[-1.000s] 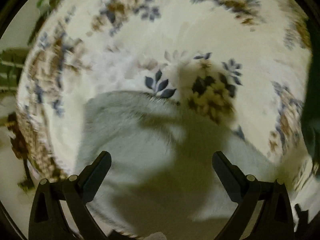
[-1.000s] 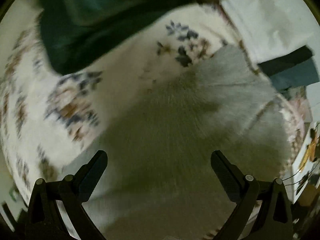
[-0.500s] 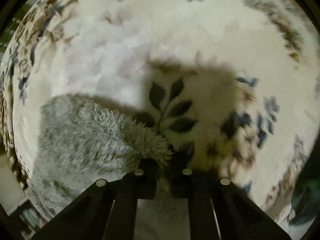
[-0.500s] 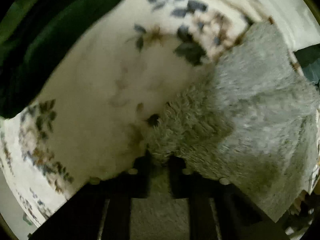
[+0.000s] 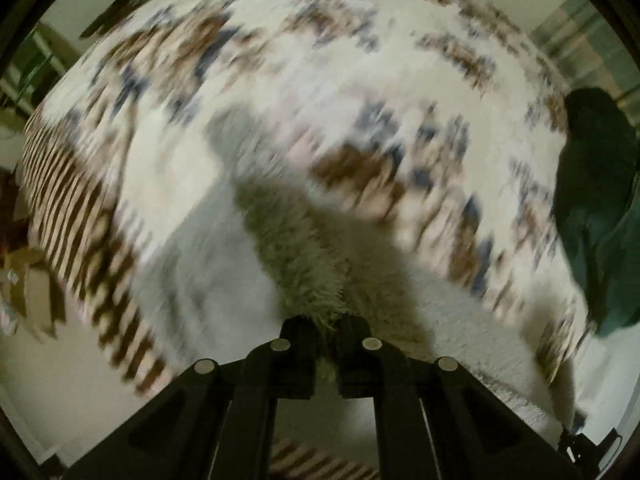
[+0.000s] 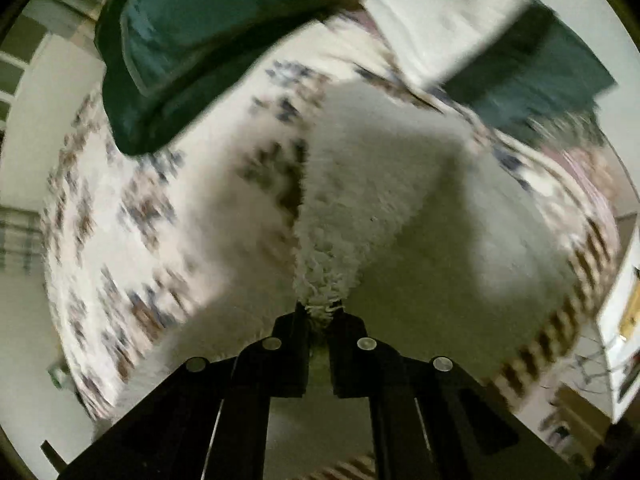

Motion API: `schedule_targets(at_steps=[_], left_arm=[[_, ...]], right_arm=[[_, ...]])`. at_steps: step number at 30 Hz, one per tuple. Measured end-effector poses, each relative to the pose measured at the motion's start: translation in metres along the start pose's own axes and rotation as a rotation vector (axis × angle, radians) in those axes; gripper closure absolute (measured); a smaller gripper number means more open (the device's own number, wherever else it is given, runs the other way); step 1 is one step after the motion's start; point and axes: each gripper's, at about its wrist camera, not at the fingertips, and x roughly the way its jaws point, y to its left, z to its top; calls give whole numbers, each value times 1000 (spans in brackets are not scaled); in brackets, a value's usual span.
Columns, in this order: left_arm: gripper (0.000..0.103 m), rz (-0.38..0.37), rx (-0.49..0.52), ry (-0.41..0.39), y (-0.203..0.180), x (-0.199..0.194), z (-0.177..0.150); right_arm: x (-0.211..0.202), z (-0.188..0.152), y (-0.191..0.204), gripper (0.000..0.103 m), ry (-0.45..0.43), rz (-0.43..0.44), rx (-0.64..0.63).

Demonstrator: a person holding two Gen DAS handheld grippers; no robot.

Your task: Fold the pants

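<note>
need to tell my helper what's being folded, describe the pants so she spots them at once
A cream floral blanket covers the surface. On it lie the fluffy pale grey pants, pinched by the left gripper and right gripper. Unlike the smooth dark green fabric nearby, they are shaggy fleece.

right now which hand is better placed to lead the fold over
Neither clearly: the left gripper and right gripper are both shut on lifted corners of the fluffy pants, so carry them over together.

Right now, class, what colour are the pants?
Pale grey, fluffy pants; clearest in the right wrist view.
</note>
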Motion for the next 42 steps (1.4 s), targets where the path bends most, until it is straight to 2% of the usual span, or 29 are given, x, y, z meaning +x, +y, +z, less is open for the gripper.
schedule_targets(at_steps=[1, 3, 7, 11, 13, 14, 15, 17, 19, 20, 21, 25, 28, 29, 30, 32, 33, 34, 36, 38, 40, 42], left_arm=[[99, 14, 1, 14, 11, 5, -10], [99, 58, -15, 52, 29, 25, -38], [99, 124, -55, 131, 66, 74, -79], [96, 125, -93, 159, 79, 100, -91], [94, 115, -87, 145, 78, 97, -91], [94, 100, -83, 130, 77, 93, -91], [93, 90, -81, 116, 75, 87, -91], [83, 86, -75, 86, 73, 78, -90], [44, 114, -62, 50, 70, 70, -94], [33, 129, -57, 33, 69, 67, -93], [23, 150, -57, 21, 68, 66, -91], [23, 192, -37, 1, 61, 72, -89], [23, 236, -12, -16, 53, 77, -89], [23, 246, -6, -18, 50, 79, -88], [23, 253, -1, -16, 54, 81, -91], [23, 270, 10, -7, 49, 85, -93], [23, 268, 17, -2, 46, 87, -93], [23, 274, 29, 3, 44, 88, -97], [23, 282, 56, 15, 39, 90, -100], [23, 297, 84, 30, 32, 95, -102], [23, 306, 104, 39, 25, 96, -104], [23, 322, 122, 48, 18, 99, -107]], right_arm=[[-8, -16, -18, 95, 13, -15, -3], [1, -40, -50, 95, 52, -57, -9], [37, -71, -100, 95, 126, -134, 2], [72, -87, -121, 94, 217, -165, -19], [75, -88, -128, 80, 270, -152, -10], [70, -88, -131, 65, 275, -144, -10], [63, -86, -132, 58, 259, -132, -13], [38, -81, -130, 45, 180, -133, -47], [19, -71, -123, 29, 92, -136, -91], [15, -62, -116, 14, 62, -130, -112], [19, -50, -107, 7, 44, -124, -139], [57, -11, -69, 7, -6, -161, -214], [91, 10, -57, 11, 12, -223, -221], [95, 9, -63, 41, 13, -231, -204], [93, 13, -80, 85, -1, -225, -138], [79, 14, -122, 88, -34, -182, 37], [65, 11, -157, 88, -60, -138, 169], [59, 7, -180, 88, -65, -123, 241], [50, -7, -235, 88, -48, -106, 386], [51, -21, -272, 86, -18, -74, 492], [50, -36, -304, 79, -6, 5, 599], [43, -45, -316, 64, -36, 67, 647]])
